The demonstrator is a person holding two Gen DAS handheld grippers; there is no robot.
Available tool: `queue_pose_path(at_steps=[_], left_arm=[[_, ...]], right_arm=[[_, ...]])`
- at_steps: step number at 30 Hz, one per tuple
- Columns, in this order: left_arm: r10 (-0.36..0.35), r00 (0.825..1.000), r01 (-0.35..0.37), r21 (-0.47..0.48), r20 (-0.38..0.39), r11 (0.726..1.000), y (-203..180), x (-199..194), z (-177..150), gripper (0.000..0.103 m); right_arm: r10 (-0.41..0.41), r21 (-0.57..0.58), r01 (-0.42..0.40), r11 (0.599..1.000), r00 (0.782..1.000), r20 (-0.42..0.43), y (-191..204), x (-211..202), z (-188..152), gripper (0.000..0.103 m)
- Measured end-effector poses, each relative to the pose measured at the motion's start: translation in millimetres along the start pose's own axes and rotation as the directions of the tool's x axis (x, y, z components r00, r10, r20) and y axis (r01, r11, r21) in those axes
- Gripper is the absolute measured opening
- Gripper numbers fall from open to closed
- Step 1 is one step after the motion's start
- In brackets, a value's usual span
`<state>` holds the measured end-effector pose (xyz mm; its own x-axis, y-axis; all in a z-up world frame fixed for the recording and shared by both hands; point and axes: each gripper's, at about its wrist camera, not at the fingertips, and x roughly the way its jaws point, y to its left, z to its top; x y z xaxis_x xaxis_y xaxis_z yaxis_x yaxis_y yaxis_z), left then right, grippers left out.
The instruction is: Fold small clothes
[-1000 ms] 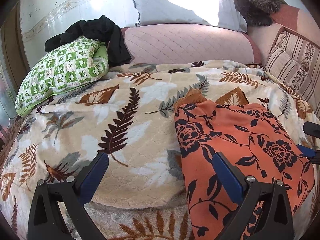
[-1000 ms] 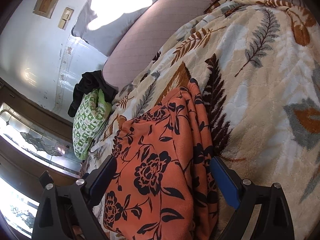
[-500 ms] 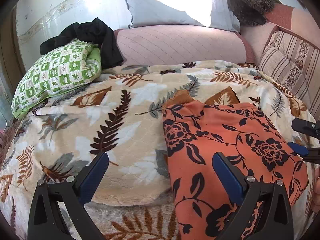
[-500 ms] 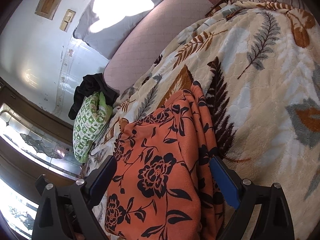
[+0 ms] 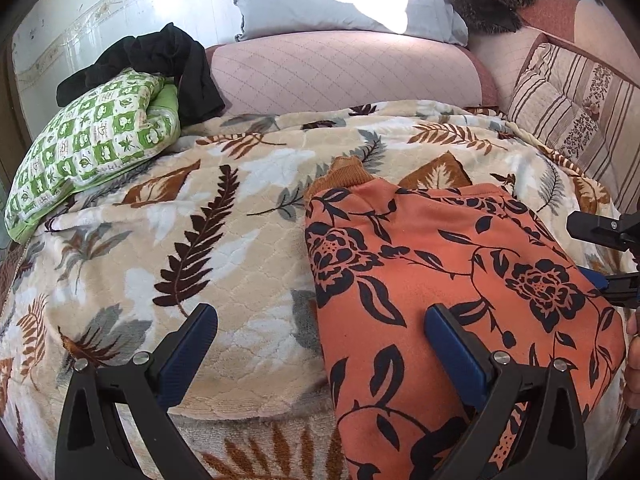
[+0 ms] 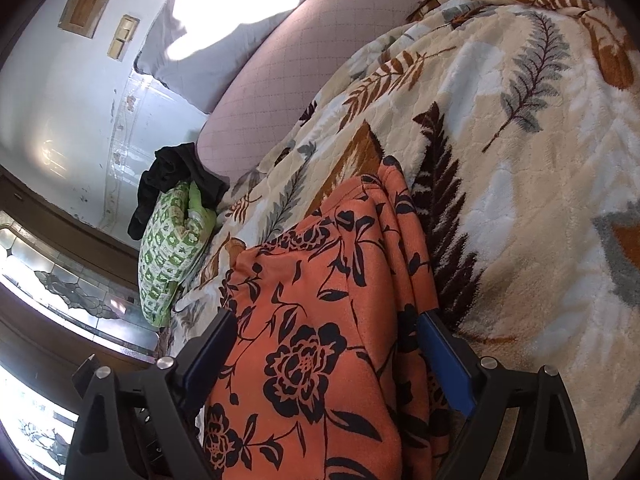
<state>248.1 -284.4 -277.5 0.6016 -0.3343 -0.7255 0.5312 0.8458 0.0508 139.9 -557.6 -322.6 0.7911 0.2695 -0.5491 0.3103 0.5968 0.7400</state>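
two grippers, one orange garment

the garment [image 5: 440, 280] lies on the blanket [image 5: 180, 220], folded over, edges stacked on one side. left gripper [image 5: 320, 340] spread wide over its left edge, one finger over blanket, one over cloth. right gripper [image 6: 328, 344] also wide, straddling the garment. green pillow [image 5: 88, 144] lies well apart.

Orange black-flowered garment [image 5: 452, 280] lies folded on bed.

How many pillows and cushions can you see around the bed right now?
3: a green checked pillow at the blanket's left edge under black clothing, a pale grey pillow against the back wall, and a striped cushion on the right. Others may be hidden.
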Motion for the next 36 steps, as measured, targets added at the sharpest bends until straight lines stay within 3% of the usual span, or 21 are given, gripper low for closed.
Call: queue_pose_path(at_steps=[17,23,31,36], left_arm=[[-0.036,0.999,0.036,-0.029,-0.015,0.999,-12,0,6,0.103],[-0.056,0.998,0.055,-0.017,-0.034,0.998,-17,6,6,0.103],[-0.064,0.996,0.063,-0.023,-0.056,0.998,-16,8,5,0.103],[-0.063,0.996,0.062,-0.019,-0.058,0.998,-15,8,4,0.103]], right_arm=[[0.040,0.074,-0.037,0.997,0.998,-0.042,-16,1,-6,0.092],[0.062,0.122,-0.049,0.991,0.993,-0.104,-26,14,-12,0.090],[0.078,0.128,-0.064,0.990,0.992,-0.104,-26,13,-14,0.090],[0.112,0.094,-0.102,0.990,0.989,-0.100,-13,13,-16,0.080]])
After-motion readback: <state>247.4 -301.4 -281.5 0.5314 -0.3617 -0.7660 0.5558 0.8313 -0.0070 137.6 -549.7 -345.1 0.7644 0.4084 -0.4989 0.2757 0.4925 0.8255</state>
